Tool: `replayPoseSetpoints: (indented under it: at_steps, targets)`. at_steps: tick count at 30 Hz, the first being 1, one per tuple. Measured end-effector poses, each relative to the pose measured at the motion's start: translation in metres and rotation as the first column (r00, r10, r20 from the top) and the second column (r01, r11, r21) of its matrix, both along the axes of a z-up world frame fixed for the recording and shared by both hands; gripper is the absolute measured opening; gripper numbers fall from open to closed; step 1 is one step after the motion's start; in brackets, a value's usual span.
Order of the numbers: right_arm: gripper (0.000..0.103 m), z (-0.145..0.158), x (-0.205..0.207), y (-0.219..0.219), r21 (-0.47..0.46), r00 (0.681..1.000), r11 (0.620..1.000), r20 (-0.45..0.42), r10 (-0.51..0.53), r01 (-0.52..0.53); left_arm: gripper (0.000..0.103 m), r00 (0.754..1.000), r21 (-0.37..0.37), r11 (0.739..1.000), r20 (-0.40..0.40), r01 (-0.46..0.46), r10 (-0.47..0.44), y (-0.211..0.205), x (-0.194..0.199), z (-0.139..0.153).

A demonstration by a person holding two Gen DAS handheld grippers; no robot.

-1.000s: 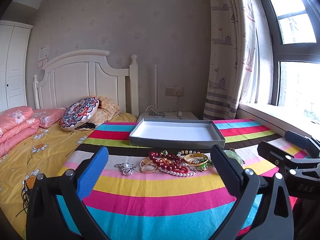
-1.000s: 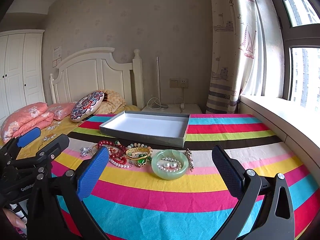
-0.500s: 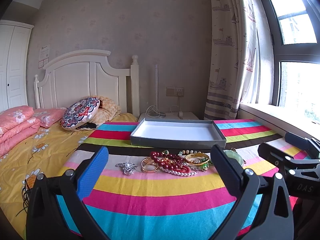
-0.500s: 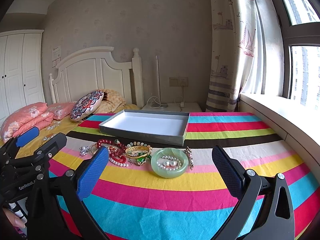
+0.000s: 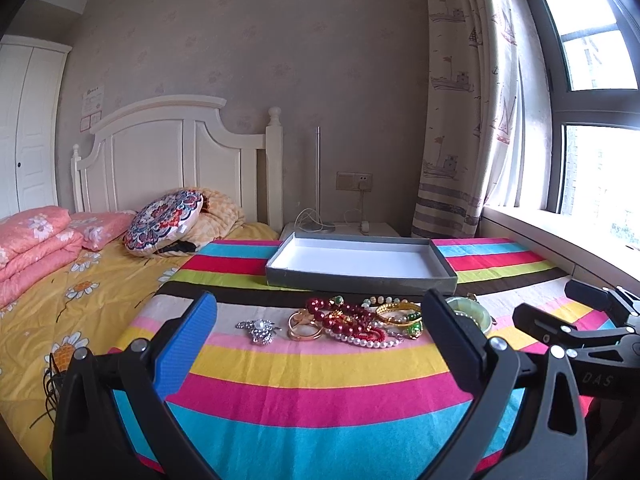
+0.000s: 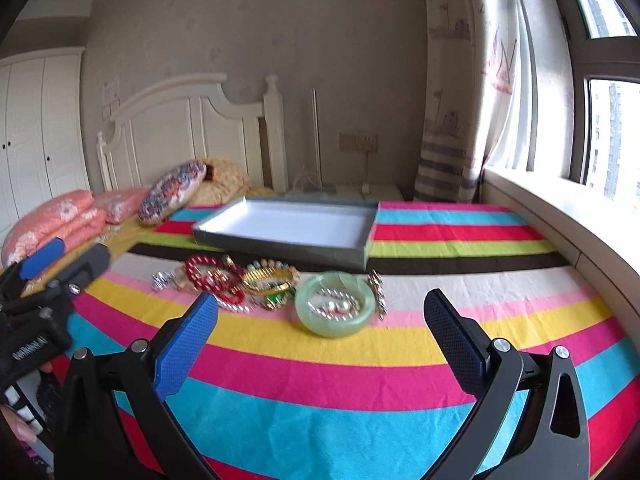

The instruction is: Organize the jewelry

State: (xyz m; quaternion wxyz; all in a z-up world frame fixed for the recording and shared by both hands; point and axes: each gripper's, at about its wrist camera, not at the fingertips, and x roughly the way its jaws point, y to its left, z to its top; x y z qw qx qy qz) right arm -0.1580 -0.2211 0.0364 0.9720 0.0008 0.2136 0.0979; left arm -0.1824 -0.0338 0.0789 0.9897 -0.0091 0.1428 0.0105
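A pile of jewelry lies on the striped blanket (image 5: 320, 364) in front of an empty grey box (image 5: 360, 278) with a white inside. The pile holds a silver brooch (image 5: 259, 330), gold rings (image 5: 304, 326), red beads (image 5: 340, 316), a pearl strand (image 5: 372, 343) and a gold bangle (image 5: 398, 309). My left gripper (image 5: 320, 336) hangs open just short of the pile, holding nothing. My right gripper (image 6: 320, 340) is also open and empty. It sits just short of a jade bangle (image 6: 340, 330) with pearls inside it. The grey box (image 6: 280, 250) lies behind the red beads (image 6: 208, 276) and brooch (image 6: 160, 280).
The blanket covers a bed with a yellow flowered sheet (image 5: 60, 304), pink quilts (image 5: 36, 240) and a patterned cushion (image 5: 164, 216) on the left. A white headboard (image 5: 168, 160) and a nightstand (image 5: 344, 228) stand behind. A window sill (image 6: 560, 208) runs along the right.
My right gripper has moved forward and down toward the jade bangle, and its view is blurred. The left gripper has barely shifted. Both stay open.
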Motion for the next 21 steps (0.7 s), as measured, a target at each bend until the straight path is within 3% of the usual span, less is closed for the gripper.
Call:
replayPoseSetpoints:
  at_steps: [4,8,12,14,15,17,21]
  targets:
    - [0.099,-0.009,0.021,-0.008,-0.021,0.995,1.000,-0.103,0.011,-0.013,0.101,0.999,-0.009,1.000,-0.052,-0.011,0.010,0.008,0.009,-0.007]
    - [0.099,-0.027,0.058,-0.004,-0.122,0.966,0.991,-0.258,0.022,-0.055,0.101,0.987,-0.008,1.000,-0.161,0.008,-0.010,0.011,0.029,-0.018]
    - [0.099,-0.042,0.087,0.005,-0.177,0.932,0.977,-0.359,0.045,-0.115,0.101,0.946,-0.016,0.999,-0.321,0.038,-0.041,0.009,0.059,-0.037]
    - [0.095,-0.049,0.102,0.009,-0.157,0.907,0.977,-0.417,0.066,-0.143,0.101,0.937,-0.031,0.998,-0.343,0.061,-0.068,0.009,0.064,-0.042]
    - [0.089,-0.053,0.109,0.010,-0.145,0.896,0.979,-0.440,0.068,-0.146,0.101,0.933,-0.031,0.997,-0.349,0.077,-0.083,0.007,0.067,-0.043]
    - [0.086,-0.059,0.121,0.013,-0.132,0.879,0.981,-0.471,0.066,-0.144,0.101,0.929,-0.026,0.995,-0.358,0.093,-0.096,0.004,0.072,-0.044]
    - [0.086,-0.057,0.134,0.022,-0.137,0.879,0.979,-0.471,0.067,-0.148,0.101,0.904,-0.100,0.992,-0.410,0.083,-0.117,0.019,0.086,-0.050]
